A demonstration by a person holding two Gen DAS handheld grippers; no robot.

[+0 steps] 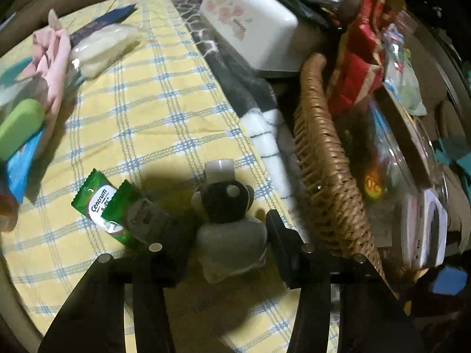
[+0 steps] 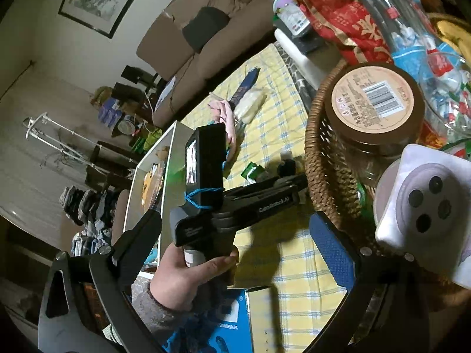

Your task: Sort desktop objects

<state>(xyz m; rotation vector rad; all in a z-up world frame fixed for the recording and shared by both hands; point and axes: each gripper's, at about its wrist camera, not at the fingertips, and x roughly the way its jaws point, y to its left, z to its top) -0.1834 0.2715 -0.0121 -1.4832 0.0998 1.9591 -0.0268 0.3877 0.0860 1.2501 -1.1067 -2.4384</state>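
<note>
Your left claw (image 1: 226,253) stands part open over the desk (image 1: 153,111), its two dark fingers either side of a small soft toy (image 1: 226,214) with a dark head and a grey body. The pads (image 1: 279,235) do not appear to press on the toy, which lies on the yellow checked cloth, so it looks not yet picked up. Your right claw (image 2: 235,244) is wide and holds nothing; your other hand (image 2: 191,270), gripping its tool, shows between its fingers.

Just left of the toy lie two green Centrum sachets (image 1: 101,206), unsorted. Just right of it stands a wicker basket (image 1: 326,153), which already holds a brown-lidded jar (image 2: 374,97), so some sorting seems done. A white phone (image 2: 426,206) sits at the basket's near edge; whether it rests inside, you cannot tell.

Farther along the cloth, well apart from the claw, wait a green case (image 1: 20,129), a pink cloth (image 1: 56,58) and a pale wrapped packet (image 1: 103,50). Beyond them lies a white box with a flower print (image 1: 250,20). By this judgement, most of the sorting is left.
</note>
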